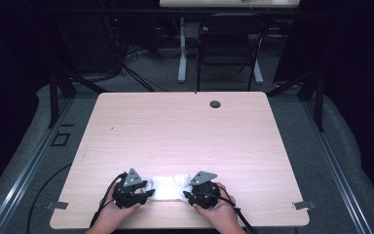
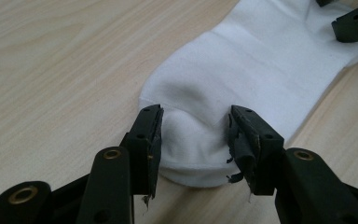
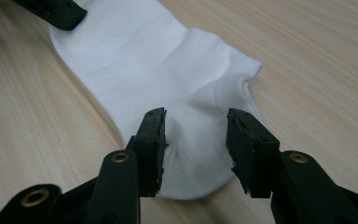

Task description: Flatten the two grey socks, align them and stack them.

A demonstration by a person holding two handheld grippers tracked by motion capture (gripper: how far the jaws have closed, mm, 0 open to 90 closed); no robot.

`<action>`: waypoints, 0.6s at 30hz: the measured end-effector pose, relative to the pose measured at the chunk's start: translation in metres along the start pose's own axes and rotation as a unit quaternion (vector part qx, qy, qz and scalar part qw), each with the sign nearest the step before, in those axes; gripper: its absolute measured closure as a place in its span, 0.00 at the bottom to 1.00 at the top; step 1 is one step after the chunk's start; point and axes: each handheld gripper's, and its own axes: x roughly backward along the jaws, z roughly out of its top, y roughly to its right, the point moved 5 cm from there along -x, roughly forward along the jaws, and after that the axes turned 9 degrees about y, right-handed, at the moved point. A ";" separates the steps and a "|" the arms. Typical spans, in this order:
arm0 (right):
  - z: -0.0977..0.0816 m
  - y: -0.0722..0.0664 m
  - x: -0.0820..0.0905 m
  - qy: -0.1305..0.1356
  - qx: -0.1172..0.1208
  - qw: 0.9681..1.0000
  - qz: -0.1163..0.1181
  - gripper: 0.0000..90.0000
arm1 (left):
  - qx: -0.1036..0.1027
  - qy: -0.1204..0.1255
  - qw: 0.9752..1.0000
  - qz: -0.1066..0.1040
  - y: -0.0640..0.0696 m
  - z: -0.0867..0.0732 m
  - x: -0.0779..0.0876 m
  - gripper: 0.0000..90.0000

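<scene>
Spanning the frame, a pale wooden table with a white sock flat near its front edge. Left gripper straddles one sock end, jaws parted, cloth bunched between but seemingly not pinched. Right gripper likewise at the other end. Judged: sock laid out; both grasps and any folding remain.

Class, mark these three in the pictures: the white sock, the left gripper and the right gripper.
white sock [image 1: 168, 186], high view, middle of the cloth between the grippers.
left gripper [image 2: 195, 135], left gripper view, midway between its fingertips, over the sock's end.
right gripper [image 3: 196, 135], right gripper view, midway between its fingertips, over the sock's other end.
</scene>
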 end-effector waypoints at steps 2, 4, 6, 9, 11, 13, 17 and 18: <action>0.001 0.002 -0.001 0.003 0.001 1.000 0.000 0.64 | 0.004 0.001 1.000 0.001 -0.002 0.002 -0.003 0.60; 0.001 0.006 -0.003 0.004 -0.003 1.000 -0.002 0.64 | 0.002 0.003 1.000 0.002 -0.004 0.003 -0.005 0.60; 0.002 0.009 -0.004 0.005 -0.003 1.000 -0.003 0.64 | 0.002 0.005 1.000 0.003 -0.005 0.004 -0.006 0.60; 0.003 0.011 -0.005 0.007 -0.008 1.000 -0.005 0.64 | 0.004 0.005 1.000 0.002 -0.006 0.005 -0.008 0.60; 0.003 0.012 -0.006 0.008 -0.008 1.000 -0.005 0.63 | 0.006 0.006 1.000 0.002 -0.007 0.006 -0.009 0.60; 0.003 0.013 -0.006 0.011 -0.009 1.000 -0.009 0.63 | 0.008 0.008 1.000 0.003 -0.008 0.006 -0.010 0.60; 0.004 0.016 -0.007 0.012 -0.010 1.000 -0.011 0.63 | 0.009 0.011 1.000 0.006 -0.009 0.008 -0.012 0.60; 0.004 0.016 -0.007 0.011 -0.010 1.000 -0.011 0.63 | 0.013 0.013 1.000 0.005 -0.009 0.008 -0.013 0.60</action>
